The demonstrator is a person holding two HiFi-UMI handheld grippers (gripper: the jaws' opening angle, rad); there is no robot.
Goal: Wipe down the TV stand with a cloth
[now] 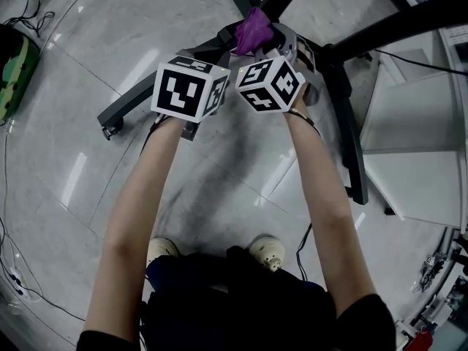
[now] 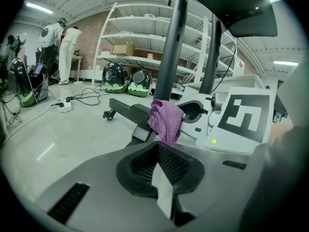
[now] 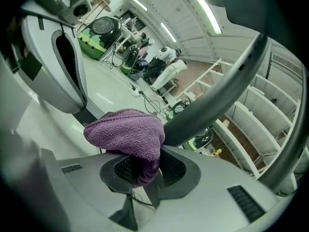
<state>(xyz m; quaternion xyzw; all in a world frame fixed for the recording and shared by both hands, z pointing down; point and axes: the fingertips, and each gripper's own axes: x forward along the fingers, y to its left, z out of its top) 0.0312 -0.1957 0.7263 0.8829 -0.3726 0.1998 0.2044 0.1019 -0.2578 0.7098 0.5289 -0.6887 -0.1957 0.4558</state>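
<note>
Cloth (image 1: 254, 29), purple, was clamped in the right tongs (image 3: 145, 170) and sat against the TV stand (image 1: 349, 137) where its legs met, at 12 o'clock, evidently for wiping. Left tongs (image 2: 157, 170) were closed on nothing at 9 o'clock of the right, judged idle

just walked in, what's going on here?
A person stands over a black TV stand on the floor, with a gripper in each hand. The right gripper is shut on a purple cloth and holds it low on the stand, where the posts meet the legs. The left gripper is shut and empty, held close beside the right one.
</note>
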